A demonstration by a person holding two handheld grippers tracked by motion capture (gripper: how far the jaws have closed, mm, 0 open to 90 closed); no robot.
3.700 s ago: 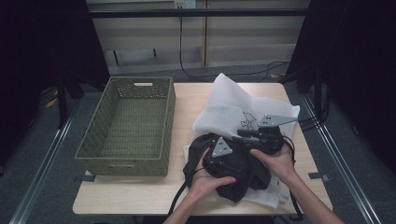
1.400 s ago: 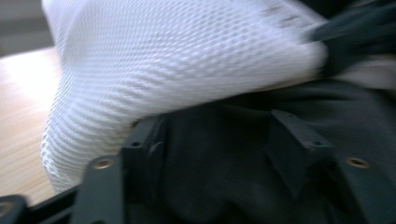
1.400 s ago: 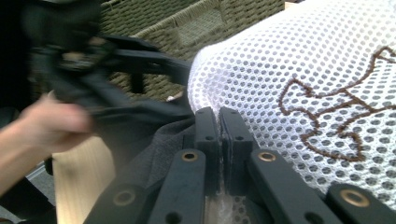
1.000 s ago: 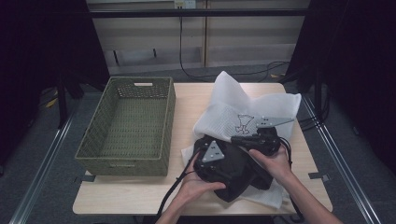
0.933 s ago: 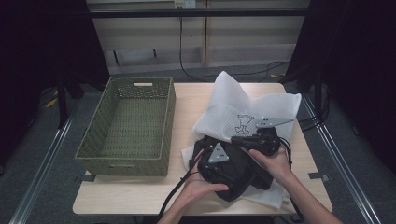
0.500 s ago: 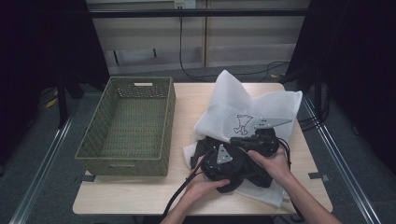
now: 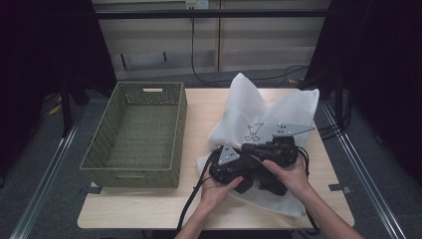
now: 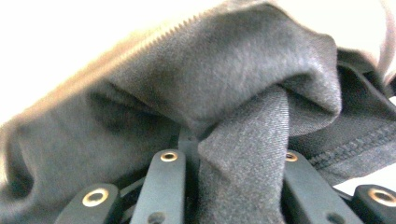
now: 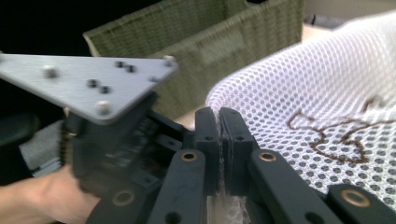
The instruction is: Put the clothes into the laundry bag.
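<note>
Up close, at the bottom of the left gripper view, a fold of dark cloth (image 8: 243, 154) runs down between the jaws of the left gripper (image 8: 229, 163), which pinch it. In the right gripper view, the right gripper (image 9: 219, 140) has its jaws pressed together on the edge of a white mesh bag (image 9: 327, 107).

From the high view, both tools meet at lower centre of the frame, at the near edge of the bag (image 7: 268, 114), where the cloth (image 7: 263, 180) lies bunched at the bag's mouth on the table (image 7: 149, 209). The work looks like stuffing the garment into the bag. Cloth and mesh are both light, soft and limp; each will sag and slip unless taken by a hem or a gathered fold.

Farther off, at left of the frame, stands a green woven basket (image 7: 134, 172).
</note>
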